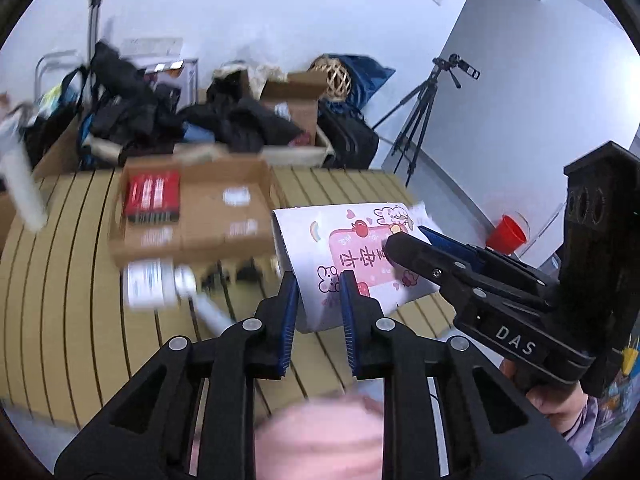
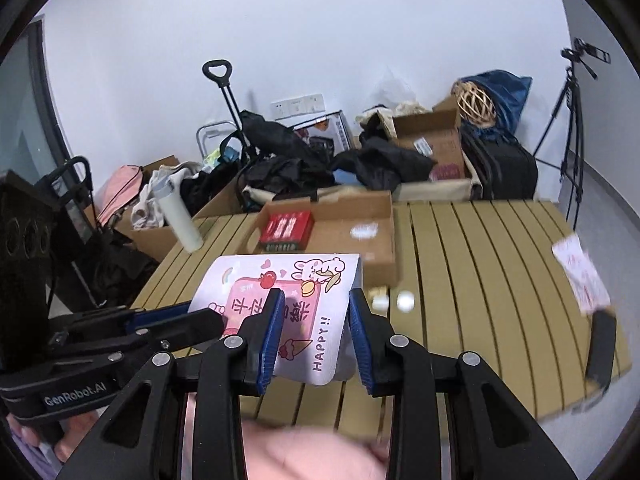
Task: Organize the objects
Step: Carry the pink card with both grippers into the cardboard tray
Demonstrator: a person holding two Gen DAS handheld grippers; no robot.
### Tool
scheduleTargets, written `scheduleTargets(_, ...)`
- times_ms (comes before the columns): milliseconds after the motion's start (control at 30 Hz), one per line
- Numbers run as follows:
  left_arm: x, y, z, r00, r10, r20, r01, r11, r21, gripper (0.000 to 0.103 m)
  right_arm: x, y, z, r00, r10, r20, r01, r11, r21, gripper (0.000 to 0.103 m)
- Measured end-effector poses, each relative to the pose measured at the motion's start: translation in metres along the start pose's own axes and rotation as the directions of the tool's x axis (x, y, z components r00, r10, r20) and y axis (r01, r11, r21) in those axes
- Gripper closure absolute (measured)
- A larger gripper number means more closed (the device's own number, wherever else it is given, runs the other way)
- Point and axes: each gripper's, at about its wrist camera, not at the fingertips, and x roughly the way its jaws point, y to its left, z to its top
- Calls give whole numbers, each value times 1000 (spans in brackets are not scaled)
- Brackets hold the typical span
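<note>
The white cartoon gift box (image 2: 288, 308) is held mid-frame between both grippers — left gripper (image 1: 319, 304) and right gripper (image 2: 316, 320), jaws clamped on it. One red box (image 2: 286, 230) is already seen inside the cardboard tray (image 2: 372, 248) at upper centre; the gift box, tube (image 1: 150, 284) and dice (image 2: 405, 301) are judged left.

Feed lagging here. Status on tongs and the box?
Both tongs shut on white cartoon box, lifted above slatted table. Cardboard tray ahead.

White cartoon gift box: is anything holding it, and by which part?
Both grippers: the left gripper pinches one end of the gift box, the right gripper the opposite end.
</note>
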Motion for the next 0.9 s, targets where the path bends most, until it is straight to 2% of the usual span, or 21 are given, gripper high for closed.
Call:
scheduleTargets(100, 26, 17, 53, 1000, 0, -24, 0, 1000, -9, 87, 40, -12, 57, 1000, 12, -15, -12, 1000, 4, 68)
scheduleTargets(200, 69, 44, 102, 998, 2, -68, -4, 999, -32, 88, 90, -26, 100, 998, 10, -57, -9, 1000, 7, 68)
scheduleTargets(367, 158, 96, 135, 986, 11, -164, -26, 996, -86, 88, 194, -56, 130, 988, 0, -155, 5, 1000, 31, 68)
scheduleTargets(467, 211, 127, 137, 975, 21, -219, -48, 992, -119, 88, 257, -77, 128, 973, 7, -231, 7, 998, 63, 68)
scheduleTargets(567, 271, 161, 132, 957, 35, -287, -81, 985, -150, 88, 320, -99, 116, 951, 21, -308, 12, 994, 105, 68)
scheduleTargets(633, 296, 175, 125, 946, 48, -319, -103, 982, -156, 89, 354, -107, 103, 931, 10, -365, 30, 994, 105, 68)
scheduleTargets(767, 331, 188, 108, 919, 64, -389, -131, 980, -147, 90, 404, -104, 81, 893, -99, -439, 105, 994, -11, 68)
scheduleTargets(900, 342, 186, 97, 893, 109, -438, -168, 981, -99, 91, 415, -91, 73, 882, -197, -429, 165, 980, -110, 68)
